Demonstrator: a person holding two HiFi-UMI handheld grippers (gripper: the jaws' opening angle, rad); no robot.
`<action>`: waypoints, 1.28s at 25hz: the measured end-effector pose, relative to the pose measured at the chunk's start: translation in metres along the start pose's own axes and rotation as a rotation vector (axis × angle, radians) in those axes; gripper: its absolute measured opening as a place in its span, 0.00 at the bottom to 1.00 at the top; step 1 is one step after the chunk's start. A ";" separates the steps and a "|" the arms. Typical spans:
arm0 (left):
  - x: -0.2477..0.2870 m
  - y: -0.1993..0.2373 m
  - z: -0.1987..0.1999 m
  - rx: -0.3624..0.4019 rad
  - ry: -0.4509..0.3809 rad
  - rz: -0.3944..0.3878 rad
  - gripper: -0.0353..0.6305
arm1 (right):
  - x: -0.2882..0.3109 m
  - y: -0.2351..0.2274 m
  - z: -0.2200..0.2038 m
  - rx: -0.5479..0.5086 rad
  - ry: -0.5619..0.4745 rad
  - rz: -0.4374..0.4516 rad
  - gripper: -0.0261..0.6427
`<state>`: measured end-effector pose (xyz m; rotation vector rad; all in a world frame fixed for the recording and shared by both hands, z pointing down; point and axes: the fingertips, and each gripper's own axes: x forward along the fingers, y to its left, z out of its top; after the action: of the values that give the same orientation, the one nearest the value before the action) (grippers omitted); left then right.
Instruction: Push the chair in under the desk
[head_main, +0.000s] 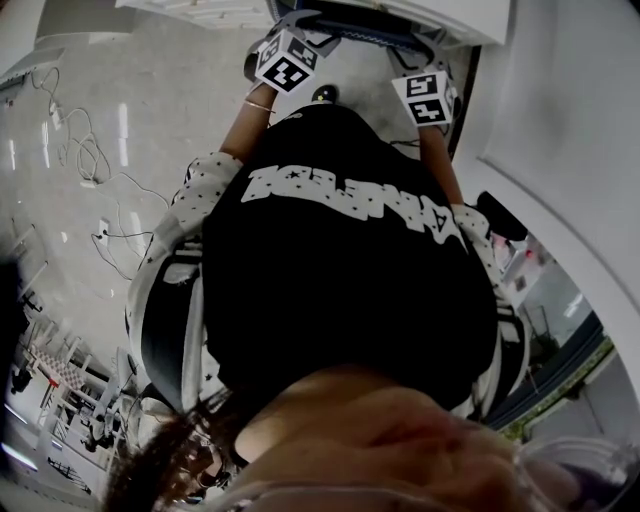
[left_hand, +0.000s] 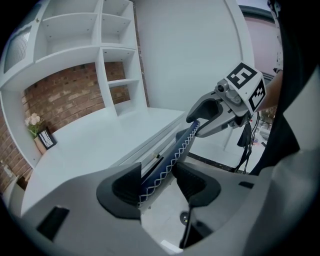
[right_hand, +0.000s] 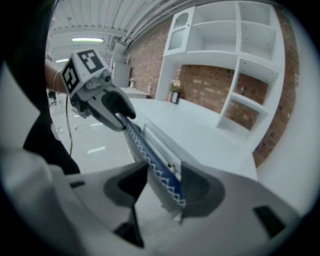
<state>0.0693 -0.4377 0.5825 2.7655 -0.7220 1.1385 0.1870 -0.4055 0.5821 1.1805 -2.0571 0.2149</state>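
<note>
The chair's back, with a blue top edge stitched in white zigzag, runs between the jaws of both grippers, close to the front edge of the white desk. My left gripper is open: the edge lies by the left pad, with a gap to the right pad. My right gripper is shut on the same edge, which fills its gap. Each gripper shows in the other's view, the right gripper and the left gripper, both at the chair's top. In the head view only their marker cubes show, past the person's dark shirt.
White shelves stand on the desk against a brick wall. A small picture frame and flowers sit at the desk's far corner. Cables trail over the floor at the left. A white partition rises at the right.
</note>
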 end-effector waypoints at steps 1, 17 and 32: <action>0.000 0.000 0.000 -0.004 0.000 0.003 0.42 | 0.000 0.000 0.000 0.003 -0.002 0.002 0.35; -0.036 0.011 0.032 -0.154 -0.212 0.040 0.44 | -0.029 -0.008 0.038 0.160 -0.200 -0.013 0.35; -0.103 0.019 0.117 -0.140 -0.528 0.127 0.11 | -0.099 -0.040 0.099 0.298 -0.487 -0.035 0.09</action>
<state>0.0729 -0.4408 0.4254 2.9444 -0.9867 0.3351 0.1975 -0.4075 0.4369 1.5691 -2.4830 0.2407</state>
